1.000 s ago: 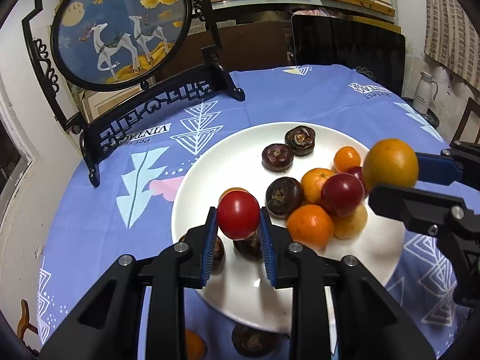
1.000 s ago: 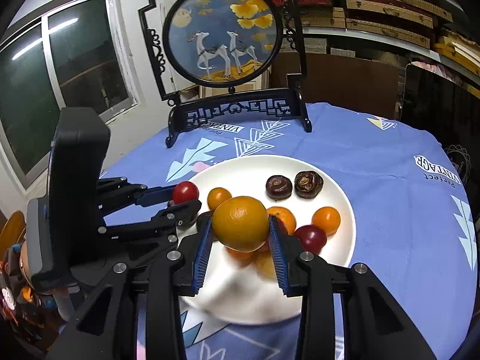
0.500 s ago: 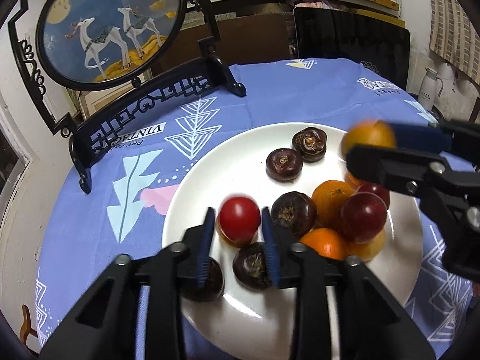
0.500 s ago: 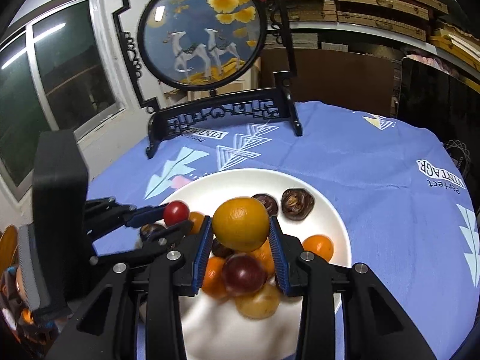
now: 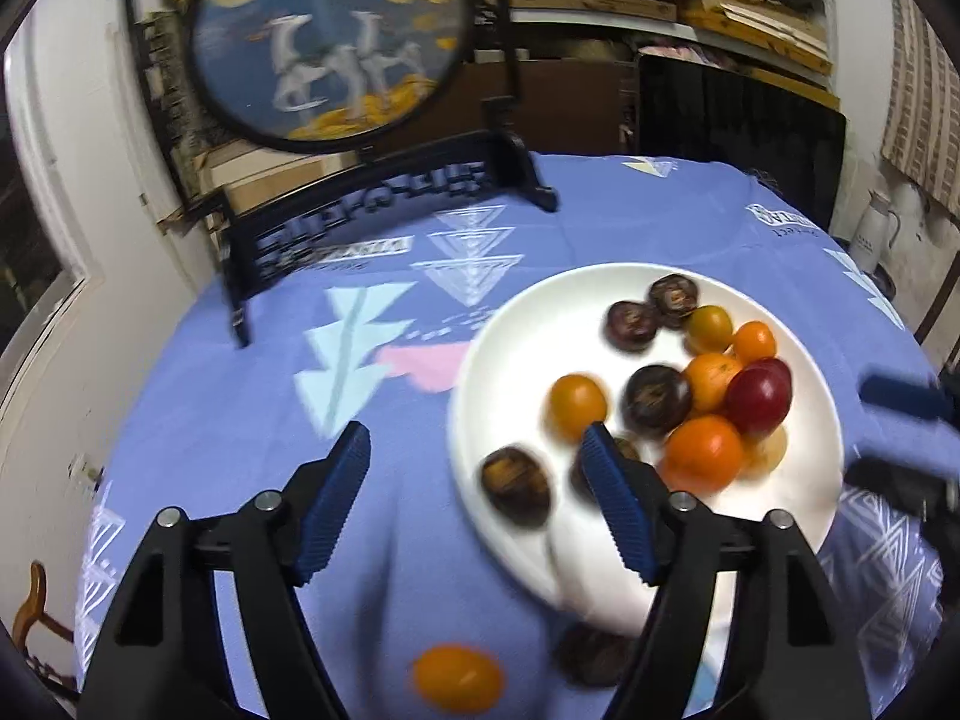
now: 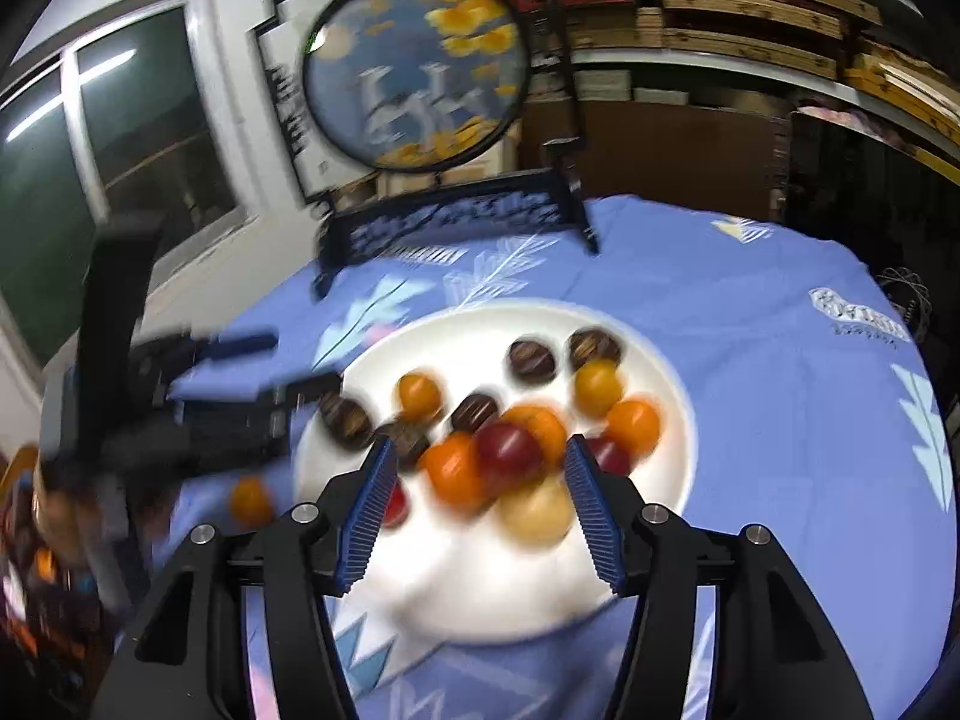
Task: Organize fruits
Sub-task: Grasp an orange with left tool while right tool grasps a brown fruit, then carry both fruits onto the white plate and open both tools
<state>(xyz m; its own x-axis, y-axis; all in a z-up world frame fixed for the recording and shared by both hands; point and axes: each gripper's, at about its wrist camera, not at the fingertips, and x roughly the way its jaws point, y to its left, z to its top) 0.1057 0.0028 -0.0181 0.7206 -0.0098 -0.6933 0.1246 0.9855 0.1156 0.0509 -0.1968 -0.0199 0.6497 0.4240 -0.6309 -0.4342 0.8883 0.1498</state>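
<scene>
Left claw (image 5: 474, 456) is spreading, nothing pinched, hanging over the left rim of the white plate (image 5: 810, 360) on the blue-clothed surface (image 5: 210, 420); a stray orange fruit (image 5: 457, 677) lies near the surface's front edge, below it. Right claw (image 6: 477, 465) is opening too, empty, with the heaped fruits (image 6: 510, 450) on the plate showing between its pads.

Colours on my table: white plate (image 5: 510, 324), blue patterned cloth (image 5: 630, 222).
Fruit on it orange (image 5: 701, 453), dark red (image 5: 757, 399), dark brown (image 5: 656, 401), pale yellow (image 6: 536, 515); cloth carries white triangle motifs, one pink patch; my gripper pads (image 5: 618, 509) blue, ribbed.
</scene>
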